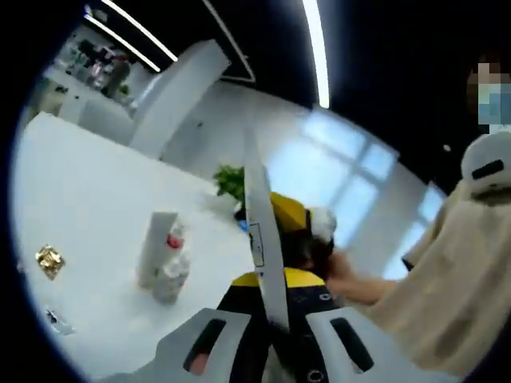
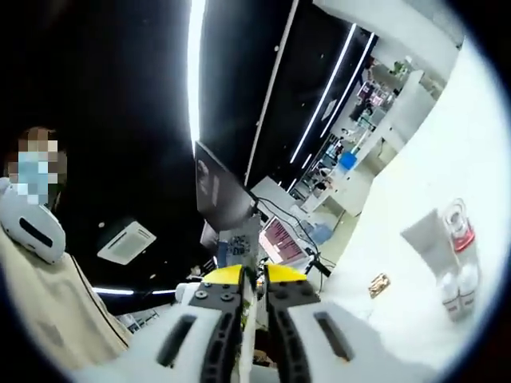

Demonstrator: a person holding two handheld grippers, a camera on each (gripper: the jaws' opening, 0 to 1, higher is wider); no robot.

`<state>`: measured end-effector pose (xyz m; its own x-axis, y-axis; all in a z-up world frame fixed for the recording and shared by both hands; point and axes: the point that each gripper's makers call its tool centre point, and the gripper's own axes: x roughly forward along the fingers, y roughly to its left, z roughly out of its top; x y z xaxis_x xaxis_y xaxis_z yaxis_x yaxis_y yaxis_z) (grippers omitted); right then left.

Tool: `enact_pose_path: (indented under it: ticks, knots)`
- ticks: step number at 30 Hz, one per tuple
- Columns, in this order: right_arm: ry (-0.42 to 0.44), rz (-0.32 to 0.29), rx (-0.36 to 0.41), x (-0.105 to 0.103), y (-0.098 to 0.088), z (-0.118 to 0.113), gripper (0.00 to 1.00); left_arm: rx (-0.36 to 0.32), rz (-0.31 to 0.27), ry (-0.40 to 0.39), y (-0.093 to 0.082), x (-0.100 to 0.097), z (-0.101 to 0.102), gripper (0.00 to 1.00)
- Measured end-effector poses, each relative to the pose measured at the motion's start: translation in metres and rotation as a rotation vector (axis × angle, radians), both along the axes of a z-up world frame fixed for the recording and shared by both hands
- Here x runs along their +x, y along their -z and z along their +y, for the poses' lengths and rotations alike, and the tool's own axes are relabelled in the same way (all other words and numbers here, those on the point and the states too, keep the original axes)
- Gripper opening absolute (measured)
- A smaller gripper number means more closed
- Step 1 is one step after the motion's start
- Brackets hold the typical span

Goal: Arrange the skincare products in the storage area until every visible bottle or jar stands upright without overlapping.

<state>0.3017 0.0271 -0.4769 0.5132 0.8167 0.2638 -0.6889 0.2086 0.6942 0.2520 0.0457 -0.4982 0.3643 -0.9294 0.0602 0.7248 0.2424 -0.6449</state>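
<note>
White, flat card (image 1: 263, 239) sits pinched edge-on by both grippers' fingers; smooth bottles (image 1: 169, 267) stand beyond.

Readable text: none could be made out in either view.
White tube (image 1: 156, 246): its face looked blank, no lettering legible.
Small bottles (image 1: 172, 271): red-marked tops, any print too blurred to read.
Flat card (image 1: 265, 247) between the left gripper's jaws: a small dark outline showed, no words legible.
Gold wrapper (image 1: 49, 259): too small to tell.
Distant shelves (image 2: 351, 128): signs were unreadable.
</note>
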Motion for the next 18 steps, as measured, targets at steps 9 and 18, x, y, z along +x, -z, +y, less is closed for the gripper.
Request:
enact_pose_path:
  ticks: [9, 18]
  knots:
    - [-0.05, 0.044, 0.05, -0.022, 0.008, 0.015, 0.34, -0.139, 0.057, -0.092, -0.024, 0.022, 0.021, 0.0]
    - [-0.038, 0.07, 0.06, -0.024, 0.015, 0.024, 0.03, -0.179, 0.134, -0.116, -0.021, 0.037, 0.015, 0.0]
